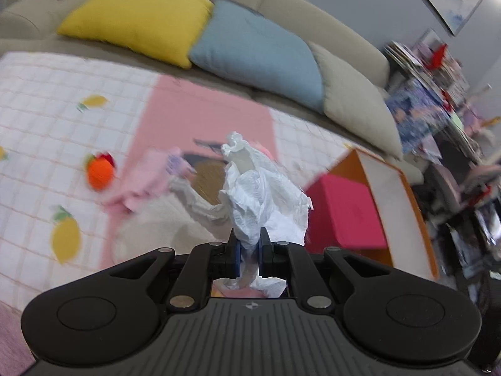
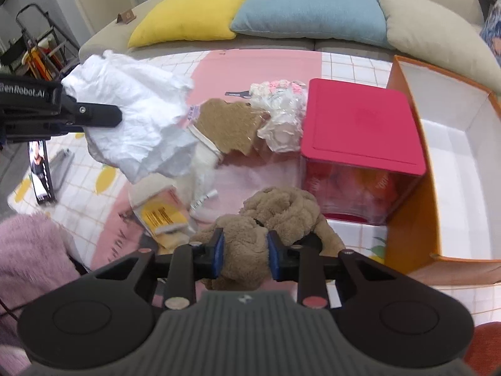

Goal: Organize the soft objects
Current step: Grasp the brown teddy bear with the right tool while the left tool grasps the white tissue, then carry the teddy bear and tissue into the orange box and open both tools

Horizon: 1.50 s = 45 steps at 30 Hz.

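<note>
A crumpled white cloth (image 1: 260, 194) hangs bunched in the air, up and left of the pink-lidded box (image 2: 360, 131). A fuzzy brown cloth (image 2: 250, 244) sits heaped just in front of that box, lower left.

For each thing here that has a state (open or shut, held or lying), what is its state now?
left gripper: shut on the white cloth, lifted clear of the mat.
right gripper: pads pressing the brown plush towel.
pink-lidded box: lid on.
orange bin: open; nothing seen inside.
sofa pillows: leaning on the backrest.
</note>
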### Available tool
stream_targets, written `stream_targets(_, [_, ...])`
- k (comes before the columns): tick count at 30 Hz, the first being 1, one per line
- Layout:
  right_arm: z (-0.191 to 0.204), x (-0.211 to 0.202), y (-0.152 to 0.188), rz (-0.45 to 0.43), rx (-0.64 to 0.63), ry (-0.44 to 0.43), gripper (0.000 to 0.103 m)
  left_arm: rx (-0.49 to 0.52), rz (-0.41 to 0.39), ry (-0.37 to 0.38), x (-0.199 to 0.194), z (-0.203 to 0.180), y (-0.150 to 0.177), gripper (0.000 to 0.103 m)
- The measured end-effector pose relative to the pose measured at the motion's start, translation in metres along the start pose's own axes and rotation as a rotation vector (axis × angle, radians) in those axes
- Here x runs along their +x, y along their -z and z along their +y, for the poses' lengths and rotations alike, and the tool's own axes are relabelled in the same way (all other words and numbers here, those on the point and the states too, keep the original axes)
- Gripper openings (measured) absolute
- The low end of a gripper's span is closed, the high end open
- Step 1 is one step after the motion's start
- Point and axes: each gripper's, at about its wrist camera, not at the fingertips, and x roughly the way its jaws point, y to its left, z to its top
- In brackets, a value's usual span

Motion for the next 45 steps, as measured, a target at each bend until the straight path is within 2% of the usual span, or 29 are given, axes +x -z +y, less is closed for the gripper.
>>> stream_targets(5, [-0.017,0.02,0.021,0.102,0.016,0.028,0.028,0.041,0.142,0.031,0.033,-0.013,0.029,0.011])
stream_targets(9, [-0.025,0.033,0.035,0.176,0.042,0.028,0.032,0.084,0.237,-0.048,0.063,-0.012,0.049,0.011])
stream_targets(13, [-0.029,0.039,0.04,0.21,0.072,0.029,0.044,0.136,0.241,-0.116,0.074,-0.011,0.056,0.016])
stream_targets(14, [-0.03,0.039,0.039,0.209,0.079,0.031,0.048,0.152,0.24,-0.135,0.075,-0.011,0.057,0.02])
stream_targets(16, [-0.03,0.039,0.037,0.205,0.093,0.039,0.068,0.156,0.229,-0.161,0.074,-0.011,0.056,0.032])
stream_targets(18, [-0.033,0.039,0.034,0.196,0.124,0.033,0.073,0.159,0.212,-0.182,0.073,-0.01,0.054,0.063])
stream_targets(20, [-0.037,0.043,0.03,0.205,0.185,0.01,0.077,0.169,0.184,-0.212,0.071,-0.01,0.054,0.071])
stream_targets(23, [-0.041,0.054,0.027,0.238,0.251,0.012,0.078,0.174,0.192,-0.259,0.082,-0.009,0.049,0.075])
stream_targets(27, [-0.038,0.068,0.027,0.255,0.24,0.049,0.077,0.17,0.191,-0.269,0.098,-0.006,0.049,0.075])
stream_targets(29, [-0.037,0.071,0.028,0.254,0.223,0.064,0.073,0.203,0.185,-0.272,0.105,-0.011,0.052,0.074])
stream_targets(30, [-0.036,0.072,0.029,0.253,0.213,0.07,0.07,0.229,0.178,-0.273,0.107,-0.014,0.054,0.063])
stream_targets(31, [-0.036,0.073,0.029,0.251,0.207,0.073,0.068,0.262,0.172,-0.273,0.109,-0.018,0.057,0.057])
stream_targets(35, [-0.042,0.074,0.032,0.249,0.213,0.084,0.06,0.396,0.144,-0.291,0.117,-0.03,0.072,0.041])
stream_targets(38, [-0.044,0.075,0.033,0.24,0.216,0.087,0.055,0.429,0.139,-0.275,0.119,-0.033,0.077,0.026])
stream_targets(42, [-0.042,0.07,0.033,0.231,0.195,0.099,0.045,0.429,0.109,-0.25,0.112,-0.033,0.077,0.022])
stream_targets(45, [-0.042,0.062,0.033,0.216,0.191,0.096,0.042,0.421,0.068,-0.229,0.099,-0.034,0.074,0.021])
